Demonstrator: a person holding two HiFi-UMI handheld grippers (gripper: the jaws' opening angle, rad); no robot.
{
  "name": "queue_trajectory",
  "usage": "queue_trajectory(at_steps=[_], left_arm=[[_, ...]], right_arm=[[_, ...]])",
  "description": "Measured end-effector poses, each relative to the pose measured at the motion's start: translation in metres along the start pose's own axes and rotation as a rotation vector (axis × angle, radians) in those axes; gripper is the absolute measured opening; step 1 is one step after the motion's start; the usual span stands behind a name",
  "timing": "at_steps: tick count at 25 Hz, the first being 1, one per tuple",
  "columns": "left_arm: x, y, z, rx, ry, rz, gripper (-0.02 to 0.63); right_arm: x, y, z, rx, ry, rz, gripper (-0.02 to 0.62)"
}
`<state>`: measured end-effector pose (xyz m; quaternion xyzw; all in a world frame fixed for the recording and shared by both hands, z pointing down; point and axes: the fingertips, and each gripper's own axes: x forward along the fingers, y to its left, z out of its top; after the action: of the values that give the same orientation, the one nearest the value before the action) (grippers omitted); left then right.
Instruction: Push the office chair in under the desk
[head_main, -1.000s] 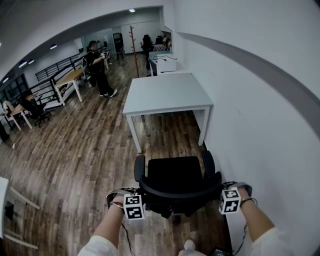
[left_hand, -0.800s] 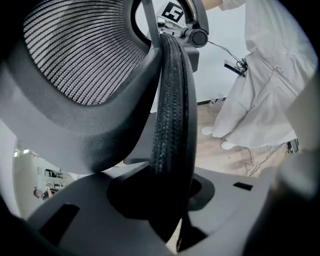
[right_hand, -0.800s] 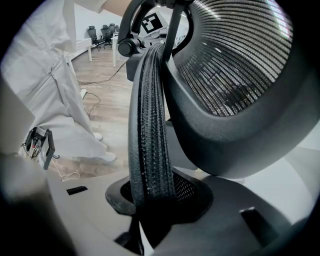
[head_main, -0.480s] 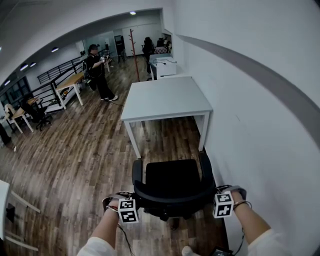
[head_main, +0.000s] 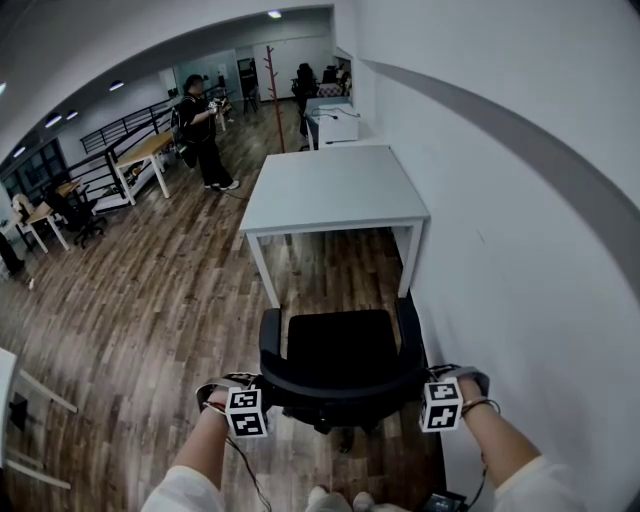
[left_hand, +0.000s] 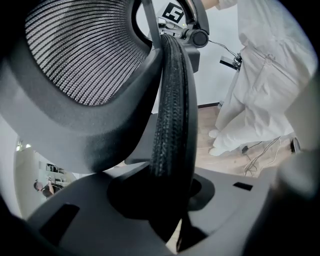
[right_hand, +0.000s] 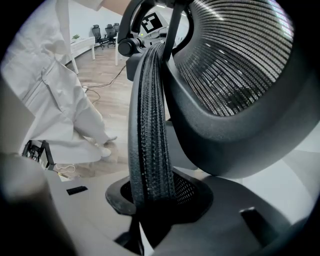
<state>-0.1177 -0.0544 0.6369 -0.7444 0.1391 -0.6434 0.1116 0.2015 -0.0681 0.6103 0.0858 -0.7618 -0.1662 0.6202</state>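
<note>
The left gripper (left_hand: 168, 200) and right gripper (right_hand: 150, 200) each have jaws closed on the backrest rim (left_hand: 171, 100) of the chair (head_main: 340, 350), which stands just short of the tabletop (head_main: 335, 190) (wall (head_main: 500, 260) close on its right), so an uneven push could drive an armrest (head_main: 410, 325) into a leg (head_main: 408, 262).

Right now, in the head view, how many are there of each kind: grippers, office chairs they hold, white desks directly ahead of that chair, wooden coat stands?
Grippers: 2, the left gripper and the right gripper, each shut on the backrest rim
Office chair: 1
White desk: 1
Coat stand: 1
Total: 5
</note>
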Motion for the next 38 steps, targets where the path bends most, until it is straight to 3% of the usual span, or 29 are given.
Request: queue_trajectory(at_steps=[38], left_arm=[[0.06,0.158,0.007,0.018,-0.022,0.003,0.114]], right_arm=[[0.061,-0.149,-0.035,0.026,0.024,-0.012,0.121]])
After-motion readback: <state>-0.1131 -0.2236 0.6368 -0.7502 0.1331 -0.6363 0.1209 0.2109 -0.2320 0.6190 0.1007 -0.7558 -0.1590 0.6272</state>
